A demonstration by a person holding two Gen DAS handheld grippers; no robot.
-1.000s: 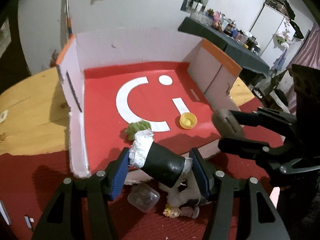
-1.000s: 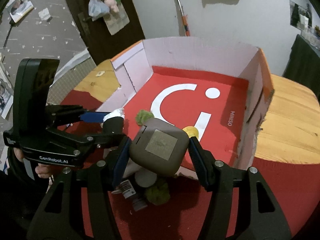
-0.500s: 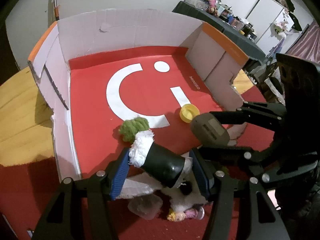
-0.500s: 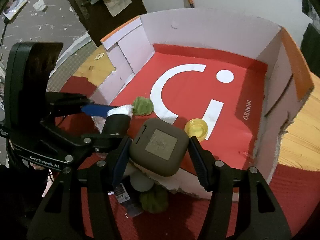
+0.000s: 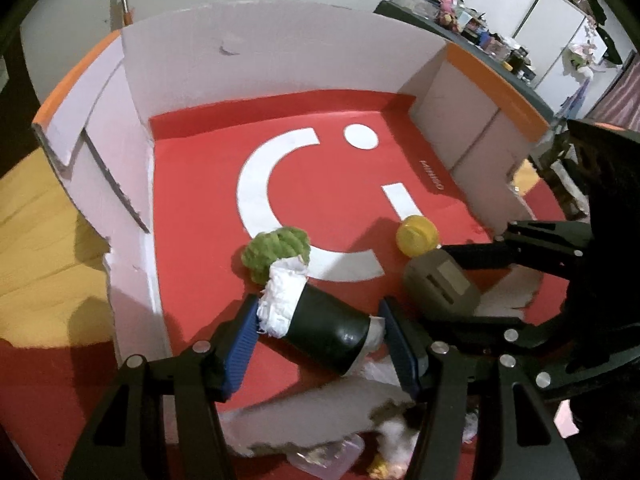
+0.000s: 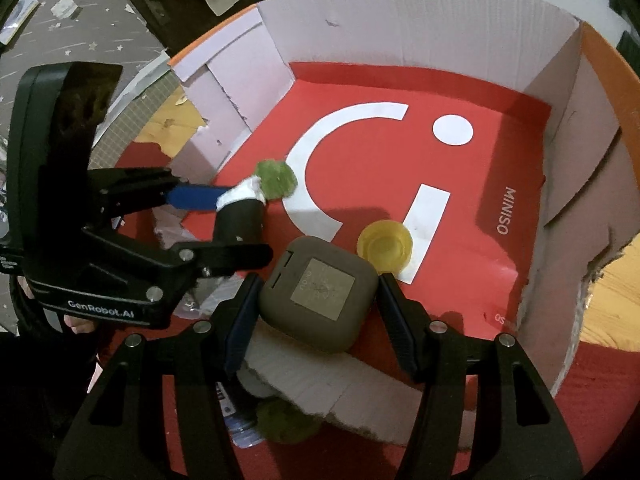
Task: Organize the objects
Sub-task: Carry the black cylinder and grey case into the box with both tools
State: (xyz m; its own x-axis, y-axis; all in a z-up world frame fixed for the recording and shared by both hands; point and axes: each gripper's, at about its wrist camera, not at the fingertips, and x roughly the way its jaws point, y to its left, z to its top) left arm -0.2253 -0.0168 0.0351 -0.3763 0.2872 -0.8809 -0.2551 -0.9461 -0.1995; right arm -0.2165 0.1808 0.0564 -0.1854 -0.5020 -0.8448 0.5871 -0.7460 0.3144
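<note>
My left gripper (image 5: 320, 340) is shut on a black cylinder with white paper stuffed in its end (image 5: 316, 320), held over the near-left part of the red-floored cardboard box (image 5: 168, 88). It also shows in the right wrist view (image 6: 240, 216). My right gripper (image 6: 316, 312) is shut on a brown rounded square case (image 6: 320, 292), held over the box's near edge; the case shows in the left wrist view (image 5: 440, 280). Inside the box lie a green fuzzy ball (image 5: 276, 248) and a yellow cap (image 5: 416, 236).
The box (image 6: 440, 24) stands on a wooden table with a red cloth (image 6: 600, 420). In front of the box's torn near wall lie a clear plastic cup (image 5: 328, 456), a small doll (image 5: 384, 468), another green ball (image 6: 280, 420) and a bottle (image 6: 232, 412).
Both grippers have moved forward over the box's near wall with their objects, which now hang above the red floor. The objects inside the box have not moved.
</note>
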